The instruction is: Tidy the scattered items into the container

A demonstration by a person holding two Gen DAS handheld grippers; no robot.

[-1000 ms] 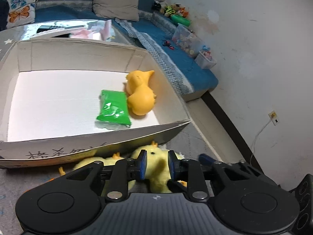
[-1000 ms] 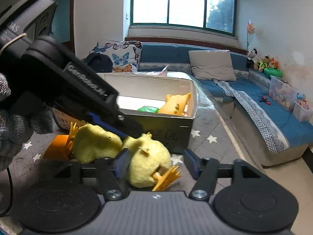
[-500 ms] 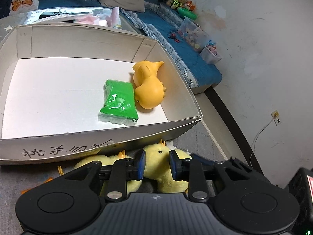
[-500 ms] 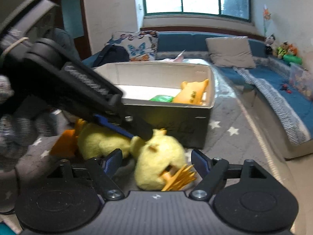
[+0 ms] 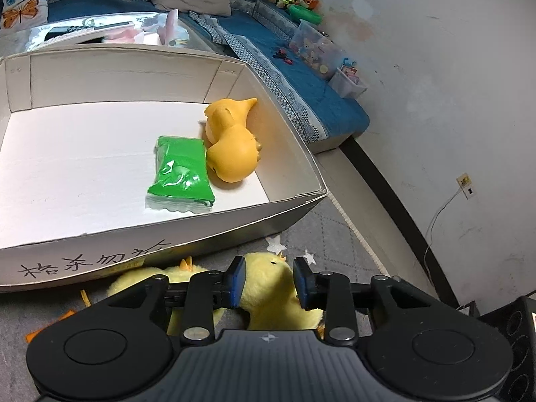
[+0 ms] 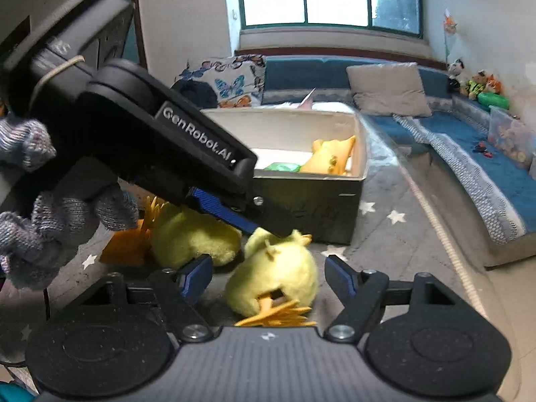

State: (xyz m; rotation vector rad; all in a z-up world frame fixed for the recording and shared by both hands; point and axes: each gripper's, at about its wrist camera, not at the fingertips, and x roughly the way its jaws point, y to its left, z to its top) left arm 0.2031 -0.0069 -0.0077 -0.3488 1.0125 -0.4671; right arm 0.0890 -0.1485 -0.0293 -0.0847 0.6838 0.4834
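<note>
Now I'm clamping my left gripper (image 5: 268, 279) on the plush chick (image 5: 273, 288); my right gripper (image 6: 268, 276) is gaping apart, box (image 5: 234, 221) at 12 o'clock.

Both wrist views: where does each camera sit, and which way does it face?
Left wrist: on the left tool, looking down into the cardboard box; its fingers flank the plush duck.
Right wrist: on the right tool, low, facing sofa and window; shows the left tool and a gloved hand.
Shared: plush duck, box, orange duck, green packet.

plush duck (image 5: 268, 288) body behind fingers (image 5: 234, 281), box (image 5: 100, 254) left cut off
</note>
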